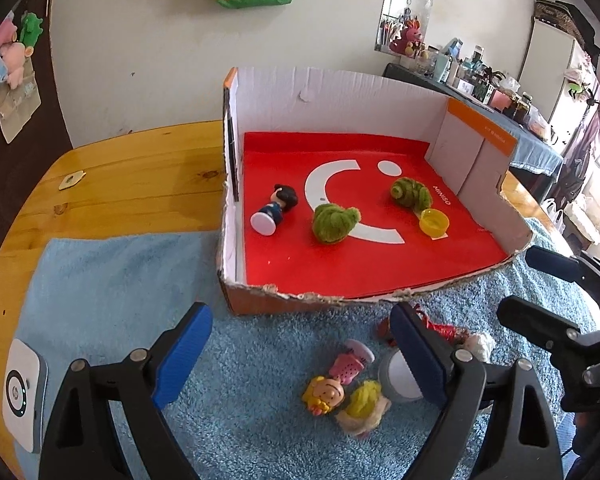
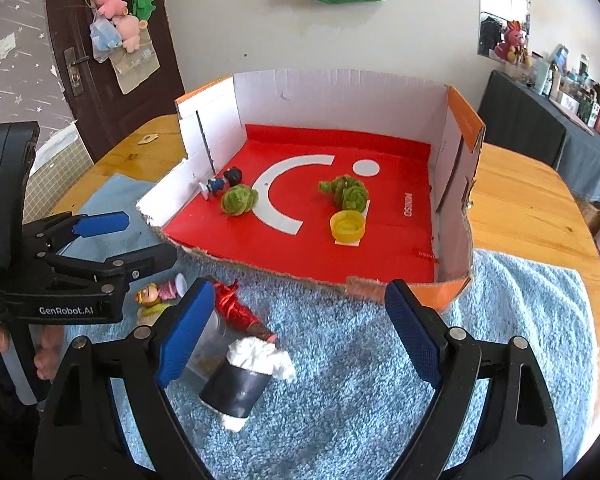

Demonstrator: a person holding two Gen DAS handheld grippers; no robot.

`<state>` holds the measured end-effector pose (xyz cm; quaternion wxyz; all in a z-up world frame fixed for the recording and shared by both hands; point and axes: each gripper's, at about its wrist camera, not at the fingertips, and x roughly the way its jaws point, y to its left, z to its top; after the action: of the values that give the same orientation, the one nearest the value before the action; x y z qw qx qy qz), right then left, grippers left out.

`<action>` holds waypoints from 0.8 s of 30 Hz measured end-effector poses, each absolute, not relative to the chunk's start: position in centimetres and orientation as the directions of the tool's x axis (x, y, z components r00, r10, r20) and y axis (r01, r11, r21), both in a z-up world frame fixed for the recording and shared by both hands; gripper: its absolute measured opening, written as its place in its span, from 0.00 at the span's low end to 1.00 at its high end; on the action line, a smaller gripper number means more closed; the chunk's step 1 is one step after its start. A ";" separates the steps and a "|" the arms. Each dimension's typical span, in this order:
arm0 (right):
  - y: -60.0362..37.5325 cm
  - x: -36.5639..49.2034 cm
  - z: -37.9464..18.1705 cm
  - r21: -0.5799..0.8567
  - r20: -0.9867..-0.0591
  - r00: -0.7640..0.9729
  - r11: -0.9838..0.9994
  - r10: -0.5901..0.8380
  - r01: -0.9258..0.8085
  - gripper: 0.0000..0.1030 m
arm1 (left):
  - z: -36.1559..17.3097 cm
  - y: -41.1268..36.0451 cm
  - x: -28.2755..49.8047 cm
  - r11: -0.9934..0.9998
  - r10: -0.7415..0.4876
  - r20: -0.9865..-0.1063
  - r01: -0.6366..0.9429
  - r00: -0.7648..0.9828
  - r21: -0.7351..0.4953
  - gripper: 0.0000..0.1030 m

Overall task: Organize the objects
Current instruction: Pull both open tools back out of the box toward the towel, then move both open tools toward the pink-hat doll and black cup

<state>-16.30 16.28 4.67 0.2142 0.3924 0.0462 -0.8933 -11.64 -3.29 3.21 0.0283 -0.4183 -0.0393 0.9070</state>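
An open cardboard box [image 1: 476, 152] [image 2: 456, 152] with a red floor holds a dark-haired figurine [image 1: 274, 209] [image 2: 222, 184], two green fuzzy toys [image 1: 334, 222] [image 1: 410, 193] [image 2: 239, 199] [image 2: 346, 192] and a yellow cap [image 1: 434, 222] [image 2: 347, 226]. On the blue towel [image 1: 112, 280] [image 2: 360, 360] in front lie a blonde figurine [image 1: 336, 380] [image 2: 156, 294], a yellow fuzzy toy [image 1: 362, 404], a red foil piece [image 2: 238, 312], a clear cup [image 2: 206, 344] and a black roll with white stuffing [image 2: 248, 376]. My left gripper [image 1: 300, 356] [image 2: 140, 236] is open above the blonde figurine. My right gripper [image 2: 296, 332] [image 1: 540, 284] is open above the black roll.
The towel lies on a wooden table [image 1: 132, 172] [image 2: 524, 200]. A white device [image 1: 22, 392] sits at the table's left edge. A small tag [image 1: 71, 180] lies on the wood. A cluttered dark counter [image 1: 500, 96] stands at the back right.
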 end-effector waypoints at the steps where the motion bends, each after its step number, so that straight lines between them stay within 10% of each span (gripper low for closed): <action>1: 16.3 -16.2 4.5 0.087 -0.724 -0.597 -0.904 -0.345 0.418 0.85 | 3.1 -3.3 -11.6 -0.995 0.085 -0.759 -0.017 -0.646 -0.096 0.89; 24: 16.6 -13.6 2.1 0.095 -0.761 -0.561 -0.912 -0.325 0.399 0.85 | 1.4 -3.7 -9.2 -0.995 0.082 -0.782 -0.011 -0.617 -0.096 0.89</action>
<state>-13.61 16.61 2.09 0.2053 0.4209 0.0440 -0.8825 -9.23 -3.70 1.36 0.0259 -0.4366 -0.0409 0.8984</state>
